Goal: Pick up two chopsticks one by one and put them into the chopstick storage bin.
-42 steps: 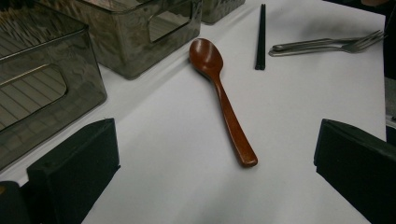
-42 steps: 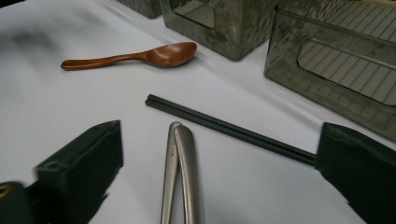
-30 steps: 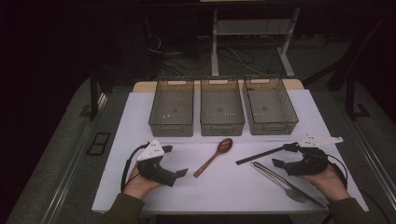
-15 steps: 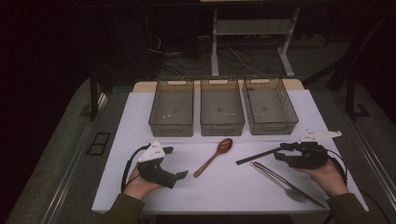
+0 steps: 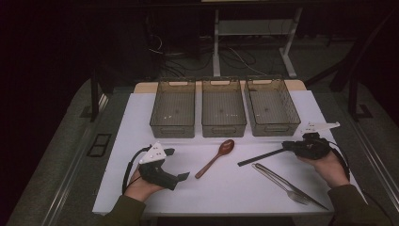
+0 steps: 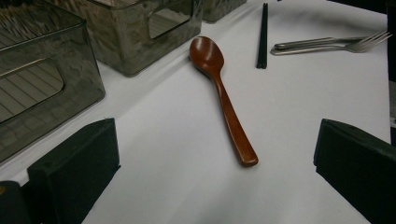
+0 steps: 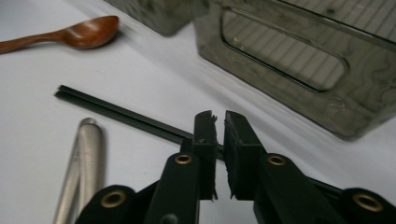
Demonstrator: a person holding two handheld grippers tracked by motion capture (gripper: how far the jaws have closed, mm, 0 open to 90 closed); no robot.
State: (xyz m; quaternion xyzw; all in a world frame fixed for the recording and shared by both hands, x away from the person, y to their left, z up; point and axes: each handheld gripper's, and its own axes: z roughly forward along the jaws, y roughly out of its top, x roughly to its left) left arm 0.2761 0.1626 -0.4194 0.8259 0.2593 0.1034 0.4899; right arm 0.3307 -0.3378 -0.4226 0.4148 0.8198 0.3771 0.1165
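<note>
Now the right gripper [image 7: 219, 128] takes the black chopsticks [image 5: 263, 157] from the white table [image 5: 235, 188].
Its jaws have just been closing and pinch the chopsticks, which lie before the right bin [image 5: 271, 106]; next comes probably a level lift. The left gripper [image 5: 176, 165] rests with jaws spread, the wooden spoon [image 6: 222, 93] before it.

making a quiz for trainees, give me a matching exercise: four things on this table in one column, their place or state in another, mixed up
Things:
1. brown wooden spoon
2. thin black chopsticks
3. silver metal fork
4. three clear plastic bins

Places or states:
A. in a row along the far side, side by side
B. between the right gripper's closed fingers
C. mid-table, ahead of the open left gripper
D. nearest the table's front edge, on the right

Pairs: 1-C, 2-B, 3-D, 4-A
</note>
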